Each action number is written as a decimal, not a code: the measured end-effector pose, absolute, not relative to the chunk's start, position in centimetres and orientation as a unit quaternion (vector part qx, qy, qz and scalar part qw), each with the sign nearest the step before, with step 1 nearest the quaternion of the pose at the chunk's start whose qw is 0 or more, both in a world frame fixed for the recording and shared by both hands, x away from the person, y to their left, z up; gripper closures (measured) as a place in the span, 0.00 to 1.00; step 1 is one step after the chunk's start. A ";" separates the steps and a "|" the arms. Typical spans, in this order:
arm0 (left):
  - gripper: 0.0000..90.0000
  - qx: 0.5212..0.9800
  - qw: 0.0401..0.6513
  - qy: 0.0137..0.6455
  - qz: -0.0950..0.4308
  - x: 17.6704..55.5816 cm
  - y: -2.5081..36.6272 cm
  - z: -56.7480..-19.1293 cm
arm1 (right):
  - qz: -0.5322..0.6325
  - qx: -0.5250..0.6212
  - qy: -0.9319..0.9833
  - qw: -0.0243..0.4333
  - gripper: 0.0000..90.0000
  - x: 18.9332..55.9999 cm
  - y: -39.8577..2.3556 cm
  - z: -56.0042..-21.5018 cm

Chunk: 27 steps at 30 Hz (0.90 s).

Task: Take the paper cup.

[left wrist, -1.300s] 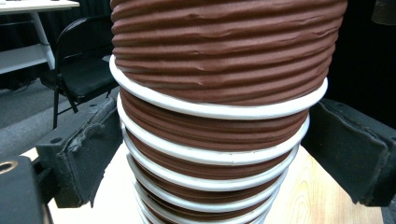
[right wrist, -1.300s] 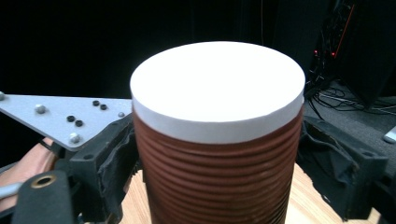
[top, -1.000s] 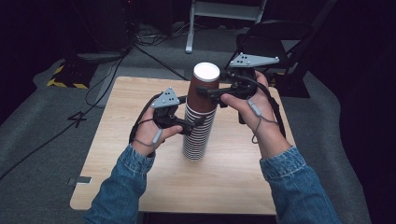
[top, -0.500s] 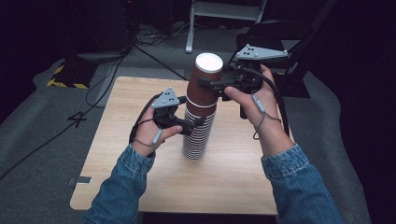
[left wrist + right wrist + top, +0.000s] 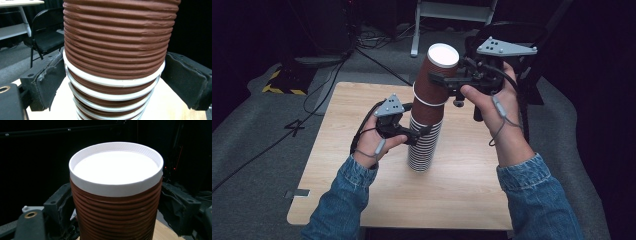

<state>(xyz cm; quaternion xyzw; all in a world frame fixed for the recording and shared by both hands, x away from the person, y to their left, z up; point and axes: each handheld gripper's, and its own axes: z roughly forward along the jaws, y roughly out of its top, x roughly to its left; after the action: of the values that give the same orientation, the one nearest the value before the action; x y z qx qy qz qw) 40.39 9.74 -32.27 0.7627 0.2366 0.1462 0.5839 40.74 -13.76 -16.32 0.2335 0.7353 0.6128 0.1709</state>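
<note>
Right gripper [image 5: 447,82] clamped on the topmost brown ribbed paper cup [image 5: 437,75], upside down with white base up, tilted, rim barely overlapping the cup below. Left gripper [image 5: 418,134] clenched around the stack of nested brown paper cups [image 5: 426,142] mid-height, likely pinning it so one cup peels free. Stack upright near the middle of the light wooden table [image 5: 362,200].

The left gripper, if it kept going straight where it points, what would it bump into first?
The stack of brown paper cups. It already stands between the left gripper's jaws in the left gripper view, so the stack's ribbed side would be met at once. Beyond it, probably the dark chair farther off, though depth is unclear.
</note>
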 end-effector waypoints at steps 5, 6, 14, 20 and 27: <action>0.14 0.757 0.590 0.233 0.156 39.9 10.4 -31.7 | 0.630 0.226 0.723 0.172 0.22 40.1 -15.2 -15.0; 0.15 0.756 0.592 0.232 0.156 39.8 10.5 -31.7 | 0.632 0.226 0.721 0.173 0.22 40.0 -15.4 -14.8; 0.17 0.757 0.589 0.231 0.161 39.6 10.8 -31.6 | 0.634 0.231 0.713 0.190 0.22 39.4 -17.4 -13.8; 0.17 0.760 0.585 0.233 0.160 39.4 11.2 -31.6 | 0.635 0.239 0.707 0.201 0.22 39.2 -19.0 -13.6; 0.17 0.761 0.582 0.242 0.153 39.0 12.1 -32.1 | 0.627 0.254 0.704 0.215 0.22 39.2 -21.5 -13.9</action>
<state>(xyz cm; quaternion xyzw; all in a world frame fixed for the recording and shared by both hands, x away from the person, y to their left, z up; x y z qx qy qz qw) 39.04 12.06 -32.06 0.7615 0.2419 0.1531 0.5815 39.21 -21.49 -13.93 0.2536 0.7041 0.6273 0.2153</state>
